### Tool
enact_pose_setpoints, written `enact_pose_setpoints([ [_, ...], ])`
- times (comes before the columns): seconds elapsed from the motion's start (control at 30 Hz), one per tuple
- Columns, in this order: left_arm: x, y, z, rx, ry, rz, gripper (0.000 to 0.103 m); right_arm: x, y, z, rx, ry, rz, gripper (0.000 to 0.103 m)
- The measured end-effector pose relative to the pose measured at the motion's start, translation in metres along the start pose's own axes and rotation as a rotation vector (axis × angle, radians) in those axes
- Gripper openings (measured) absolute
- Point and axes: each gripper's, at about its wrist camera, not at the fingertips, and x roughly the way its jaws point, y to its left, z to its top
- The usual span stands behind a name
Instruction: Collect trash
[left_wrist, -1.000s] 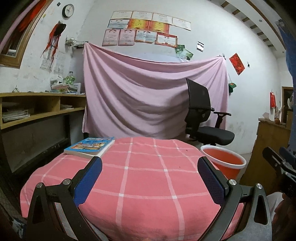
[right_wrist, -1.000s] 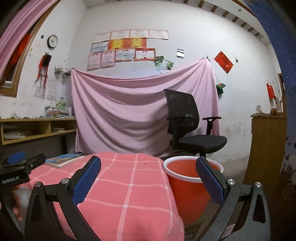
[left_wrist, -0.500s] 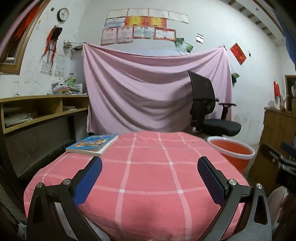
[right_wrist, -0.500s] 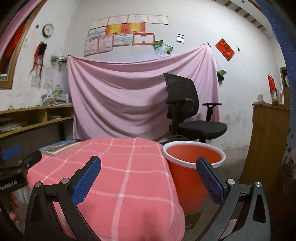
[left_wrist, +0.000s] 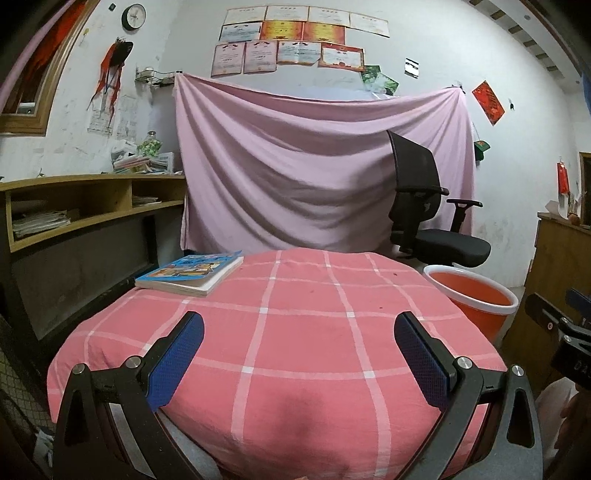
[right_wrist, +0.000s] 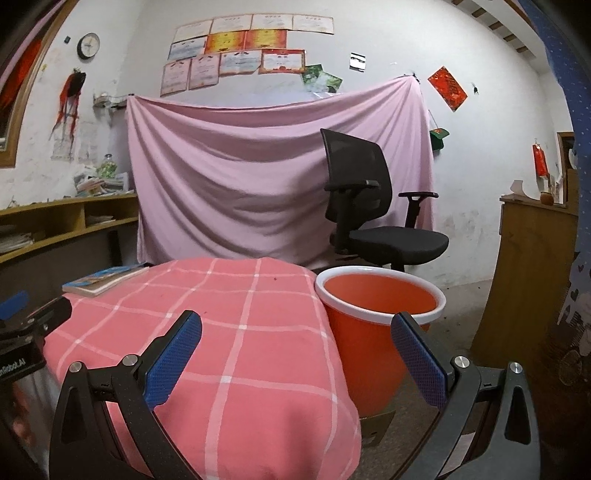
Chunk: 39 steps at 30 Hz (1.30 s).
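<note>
An orange bucket (right_wrist: 376, 325) with a white rim stands on the floor right of the table; it shows at the right in the left wrist view as the bucket (left_wrist: 474, 301). No loose trash shows on the pink checked tablecloth (left_wrist: 295, 325). My left gripper (left_wrist: 295, 354) hovers open over the table's near edge, nothing between its fingers. My right gripper (right_wrist: 295, 354) is open too, straddling the table's right edge (right_wrist: 325, 332) and the bucket. Each gripper's body shows at the side of the other's view.
A blue-covered book (left_wrist: 190, 275) lies at the table's far left. A black office chair (right_wrist: 369, 221) stands behind the bucket before a hanging pink sheet (left_wrist: 314, 177). Wooden shelves (left_wrist: 74, 206) run along the left wall, a wooden cabinet (right_wrist: 532, 280) on the right.
Both views have shifted a little: the table, book and bucket sit slightly differently in frame. Both grippers stay open and empty.
</note>
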Motion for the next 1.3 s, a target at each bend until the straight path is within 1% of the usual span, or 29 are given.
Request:
enact_pose_setpoints([
  [0.7,-0.0038,0.0015,-0.0003,0.023,-0.014,-0.006,0.101,0.0008,0.0005,0.0001,0.004,0.004,0.001,0.103],
  [1.3,-0.0037,0.0021,-0.0003,0.023,-0.015,-0.006,0.101,0.0001,0.0035,-0.0010,0.003,0.011,0.006,0.103],
])
